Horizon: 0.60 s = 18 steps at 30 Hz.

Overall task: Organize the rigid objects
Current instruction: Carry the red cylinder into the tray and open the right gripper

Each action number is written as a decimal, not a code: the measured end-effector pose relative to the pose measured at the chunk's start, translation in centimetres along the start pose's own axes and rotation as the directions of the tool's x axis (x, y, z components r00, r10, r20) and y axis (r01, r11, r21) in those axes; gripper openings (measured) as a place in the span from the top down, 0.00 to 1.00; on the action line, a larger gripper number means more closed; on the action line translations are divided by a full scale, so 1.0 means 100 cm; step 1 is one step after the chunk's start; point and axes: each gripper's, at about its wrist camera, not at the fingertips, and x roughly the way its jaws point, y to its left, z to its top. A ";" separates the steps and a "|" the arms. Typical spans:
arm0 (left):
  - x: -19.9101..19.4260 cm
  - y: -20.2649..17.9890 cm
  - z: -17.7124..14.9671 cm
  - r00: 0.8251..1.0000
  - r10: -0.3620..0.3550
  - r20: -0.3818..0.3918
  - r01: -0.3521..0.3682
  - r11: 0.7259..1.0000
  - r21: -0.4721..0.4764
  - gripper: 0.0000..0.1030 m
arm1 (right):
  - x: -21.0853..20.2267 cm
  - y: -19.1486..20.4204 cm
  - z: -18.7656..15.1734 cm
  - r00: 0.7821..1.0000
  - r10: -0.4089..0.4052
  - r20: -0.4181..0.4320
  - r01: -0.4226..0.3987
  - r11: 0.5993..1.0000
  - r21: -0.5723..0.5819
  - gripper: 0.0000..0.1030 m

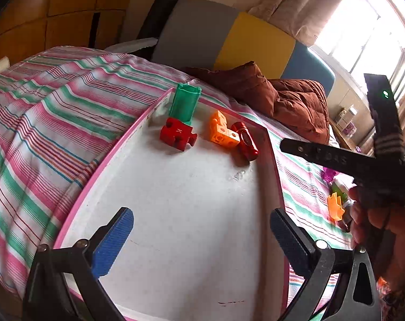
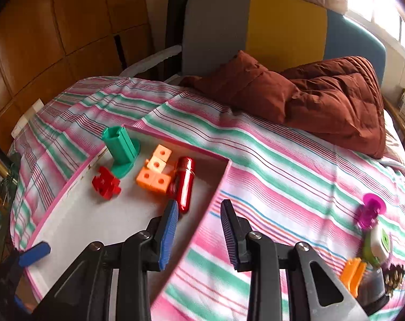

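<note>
Striped bedspread (image 2: 269, 165) carrying pink-rimmed tray (image 2: 216, 184). Red cylinder (image 2: 185, 184) lying flat at tray's far right corner, long axis along right rim, beside orange cubes (image 2: 154, 174). Right gripper (image 2: 199, 227) released, empty; left gripper (image 1: 202, 243) spread wide, empty.

A brown quilt (image 2: 323, 101) lies bunched on the far right of the striped sheet (image 2: 269, 165). Behind it stands a grey, yellow and blue headboard (image 2: 282, 24), with wooden panels (image 2: 55, 26) to the left.
</note>
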 end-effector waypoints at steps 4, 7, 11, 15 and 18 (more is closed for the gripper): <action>-0.004 -0.009 -0.002 1.000 -0.031 0.005 0.031 0.999 0.021 0.01 | -0.023 -0.019 -0.021 1.000 0.009 -0.008 -0.009 0.999 0.041 0.68; -0.007 -0.018 -0.005 0.999 -0.053 0.006 0.053 0.998 0.046 0.01 | -0.038 -0.034 -0.038 1.000 -0.003 -0.022 0.004 0.998 0.061 0.68; -0.010 -0.032 -0.012 0.997 -0.076 0.006 0.075 0.992 0.097 0.01 | -0.052 -0.057 -0.064 0.999 -0.016 -0.048 0.021 0.994 0.104 0.67; -0.014 -0.048 -0.020 0.994 -0.107 0.002 0.105 0.983 0.151 0.01 | -0.058 -0.080 -0.092 0.995 -0.050 -0.092 0.062 0.989 0.132 0.67; -0.020 -0.061 -0.028 0.990 -0.141 0.003 0.138 0.972 0.190 0.01 | -0.065 -0.098 -0.111 0.990 -0.083 -0.112 0.099 0.984 0.151 0.67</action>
